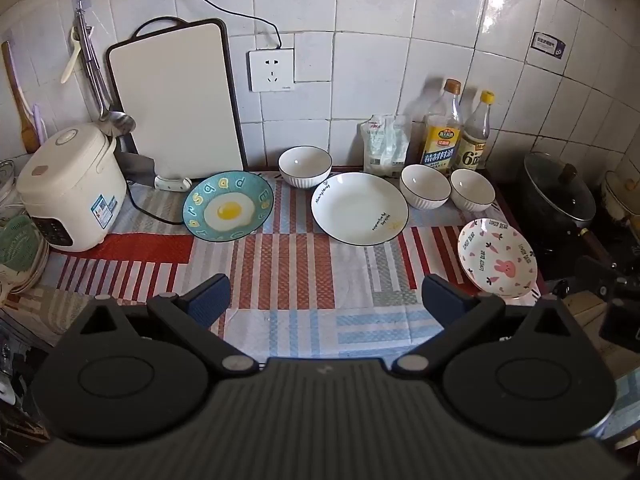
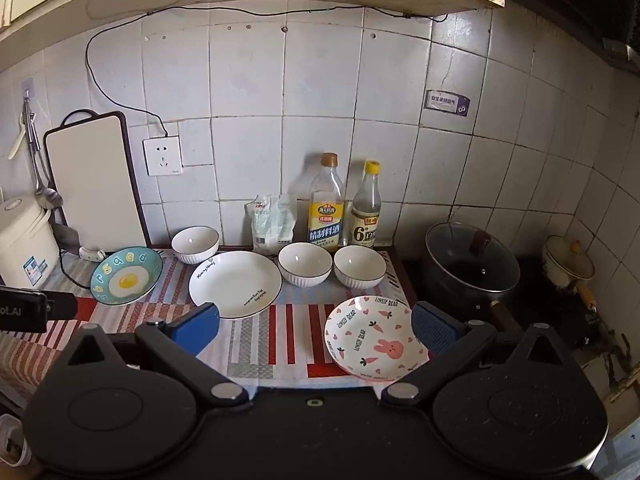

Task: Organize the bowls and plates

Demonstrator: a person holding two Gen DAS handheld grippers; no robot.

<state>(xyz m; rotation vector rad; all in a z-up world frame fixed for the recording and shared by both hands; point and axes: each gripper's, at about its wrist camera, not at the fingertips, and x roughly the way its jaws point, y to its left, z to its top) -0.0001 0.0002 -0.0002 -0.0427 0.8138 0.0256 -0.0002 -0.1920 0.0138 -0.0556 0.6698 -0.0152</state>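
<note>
Glossy ceramic bowls (image 1: 305, 166), woven cloth (image 1: 288, 264)

The rice cooker (image 2: 22, 240) runs off the left edge of the right wrist view. The small print on the wall sticker (image 1: 548, 45) is too fine to read. The dark pot (image 1: 558, 188) sits in shadow under its glass lid, contents unclear. The pink rabbit plate (image 2: 374, 344) has its right rim hidden behind a blue finger pad (image 2: 434, 330).

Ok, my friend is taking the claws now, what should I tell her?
Left claw: open, empty, above the cloth.
Right claw: open, empty, the bunny plate lies below its fingers.
Things: egg plate, white plate and bunny plate lie apart on the striped cloth. Three white bowls stand singly near the wall.
Done: nothing stacked.
Left: gather plates together, bowls together.
</note>
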